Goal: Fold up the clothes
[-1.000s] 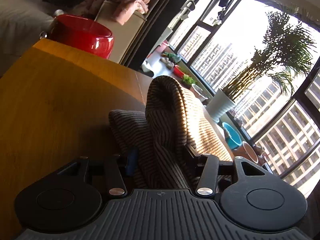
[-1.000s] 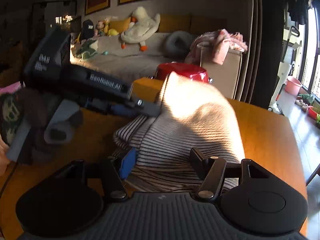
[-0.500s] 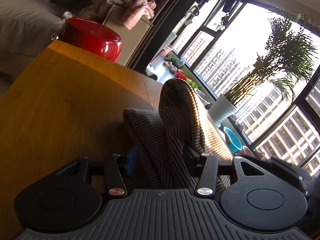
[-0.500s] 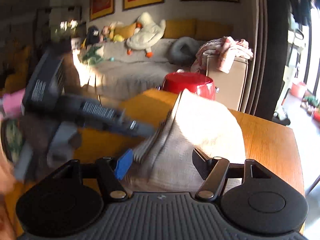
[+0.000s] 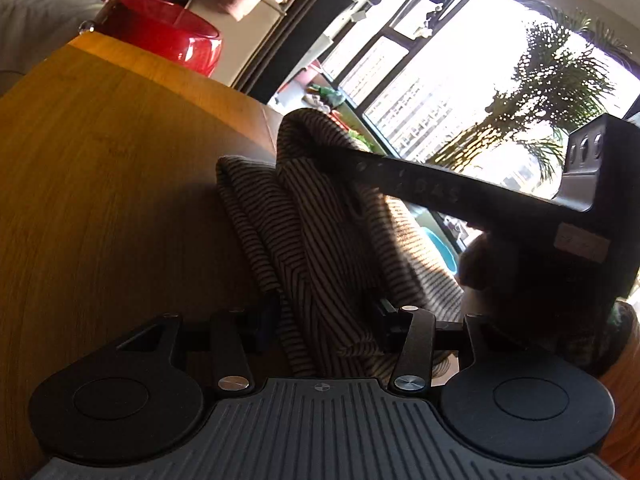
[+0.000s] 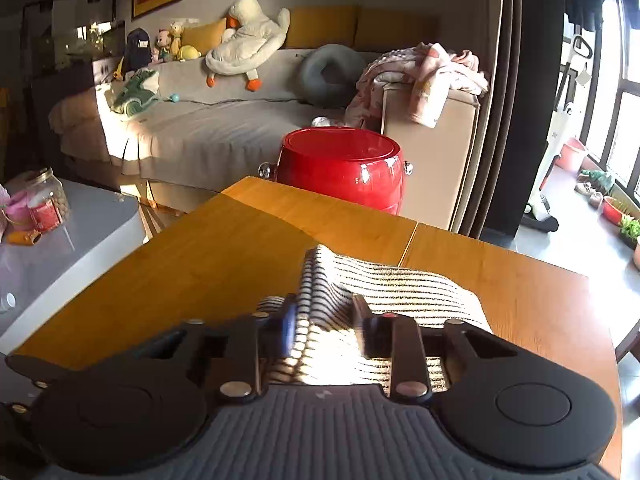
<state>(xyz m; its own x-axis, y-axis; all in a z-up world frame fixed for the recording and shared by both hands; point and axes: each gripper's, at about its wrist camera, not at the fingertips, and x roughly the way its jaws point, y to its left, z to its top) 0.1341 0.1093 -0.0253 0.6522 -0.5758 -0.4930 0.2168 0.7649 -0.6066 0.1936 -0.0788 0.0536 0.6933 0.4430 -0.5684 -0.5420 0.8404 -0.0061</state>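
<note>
A brown-and-cream striped garment [image 5: 320, 240] lies bunched on the wooden table [image 5: 100, 180]. In the left wrist view a raised fold of it runs back between the fingers of my left gripper [image 5: 326, 314], which is shut on it. My right gripper [image 5: 332, 160] reaches in from the right, its black body crossing above the cloth, its tip at the top of the fold. In the right wrist view the striped garment [image 6: 384, 284] lies lower and flatter, and my right gripper [image 6: 324, 320] is shut on its near edge, slightly blurred.
A red glossy drum-shaped pot [image 6: 340, 168] stands just past the table's far edge. Behind it are a sofa [image 6: 220, 120] with plush toys and a beige box draped with pink cloth [image 6: 428, 76]. A grey side table with a jar [image 6: 44, 200] is left. Windows and plants are right.
The right gripper swung across and now shows in the left wrist view. Its jaws narrowed onto the cloth. The left gripper has dropped out of the right wrist view, where the garment now lies flatter.
</note>
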